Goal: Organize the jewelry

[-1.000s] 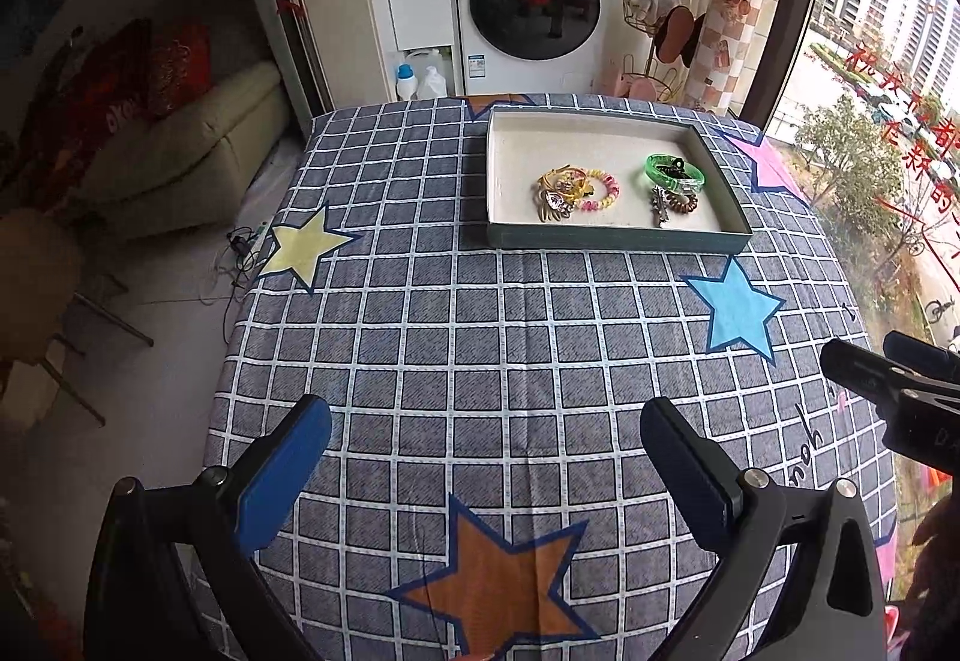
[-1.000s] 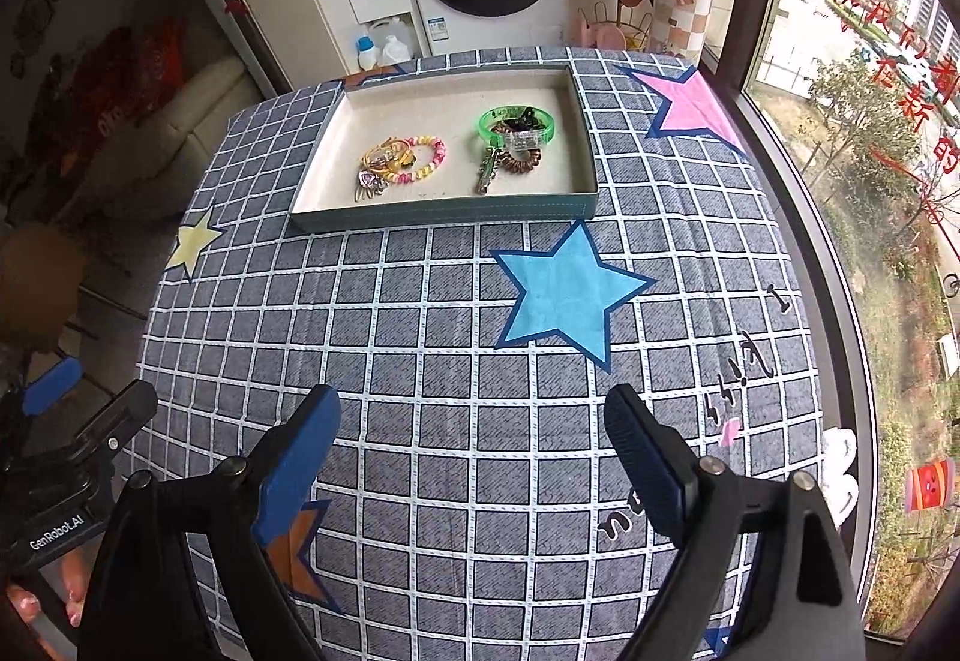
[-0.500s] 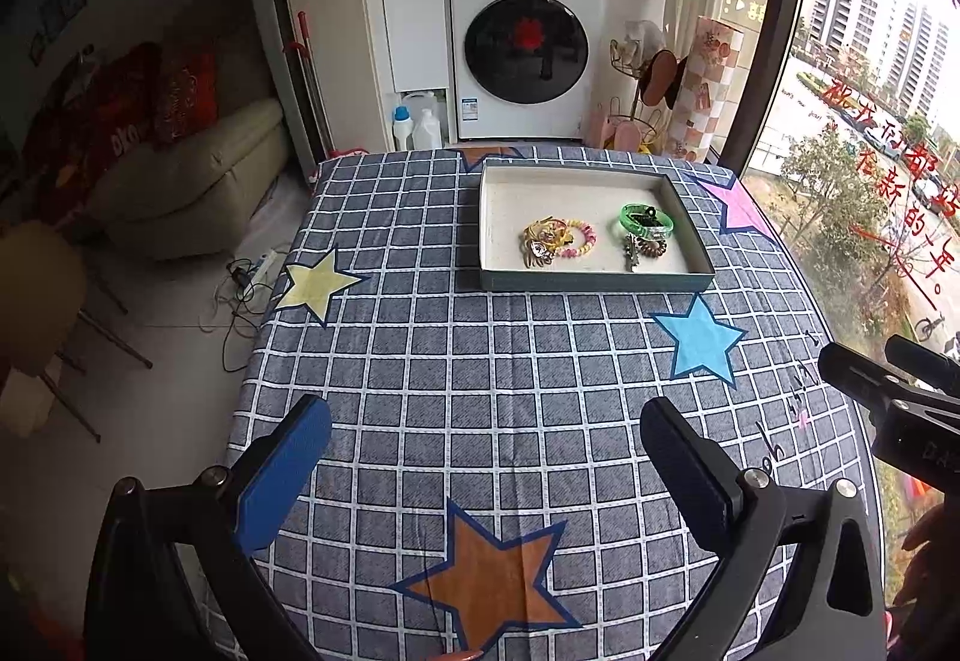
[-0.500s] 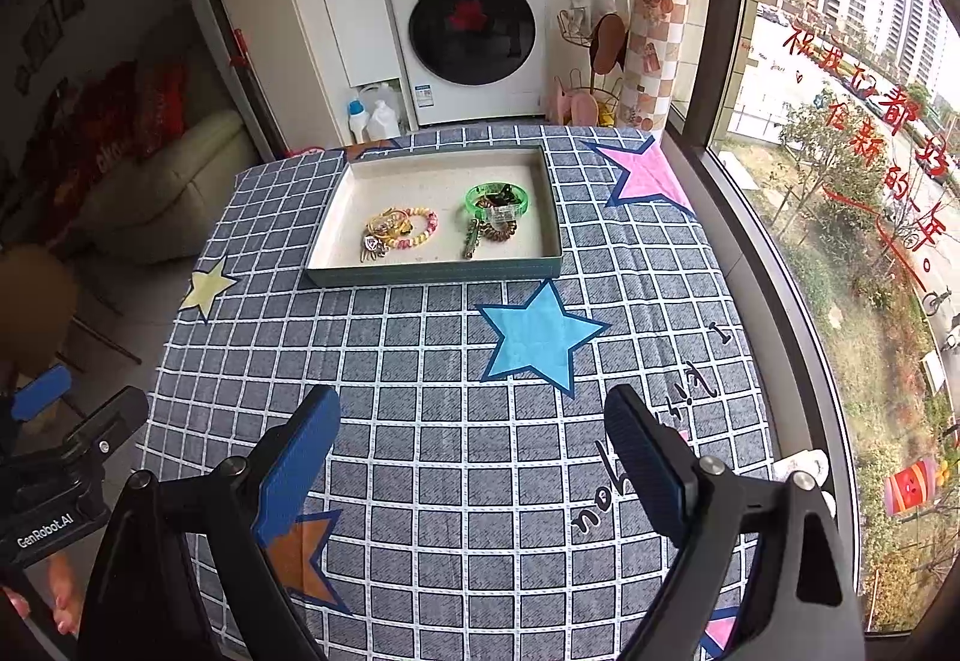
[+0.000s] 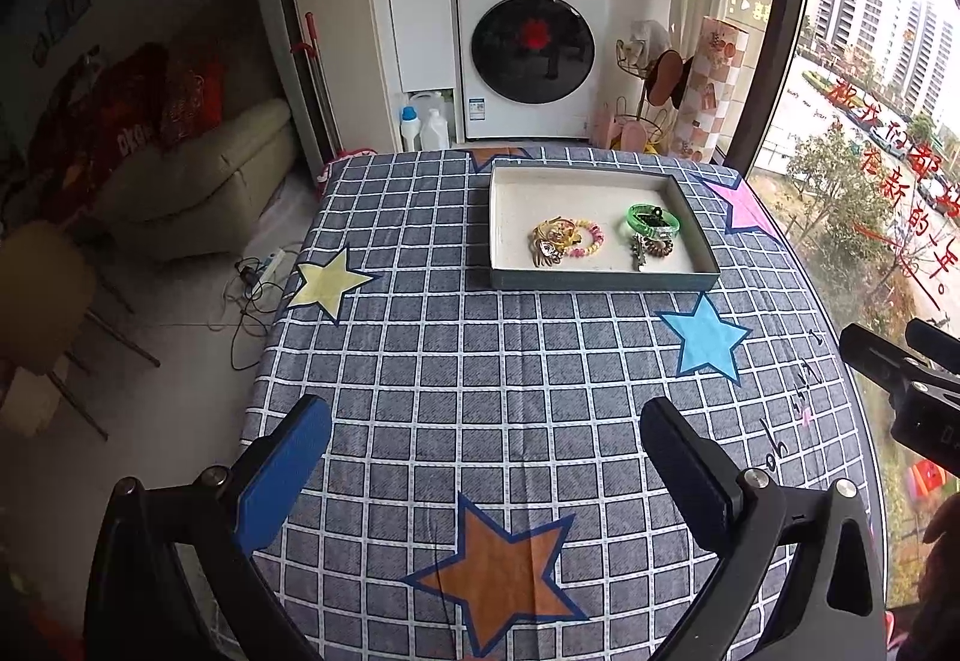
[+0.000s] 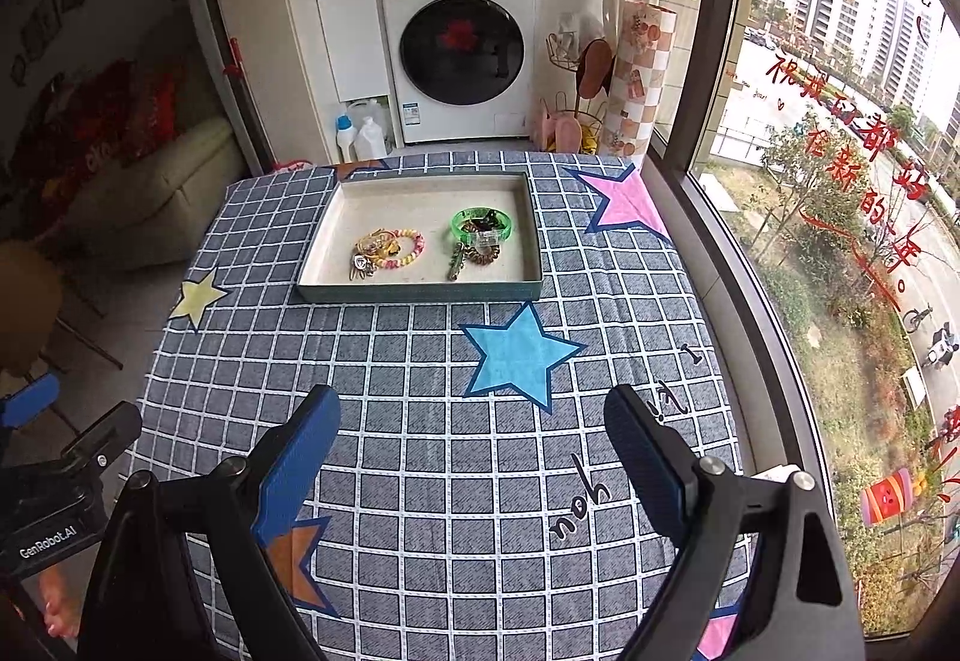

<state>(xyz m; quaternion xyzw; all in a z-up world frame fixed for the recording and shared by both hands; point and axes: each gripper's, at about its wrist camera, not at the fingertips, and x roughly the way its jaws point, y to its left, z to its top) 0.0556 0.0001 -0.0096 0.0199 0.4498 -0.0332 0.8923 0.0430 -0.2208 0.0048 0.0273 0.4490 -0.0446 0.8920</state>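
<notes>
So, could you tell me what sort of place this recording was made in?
Probably a flat's laundry corner or enclosed balcony: a washer with detergent bottles beside it, a sofa on the left, and a large window overlooking apartment towers.

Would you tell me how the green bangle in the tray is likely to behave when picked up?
The green bangle looks like a rigid translucent plastic ring, so probably stiff, light and slippery. A dark clip seems to lie inside it and may come along.

Jewelry (image 5: 603, 240) heaped inside shallow tray (image 5: 606, 279)
</notes>
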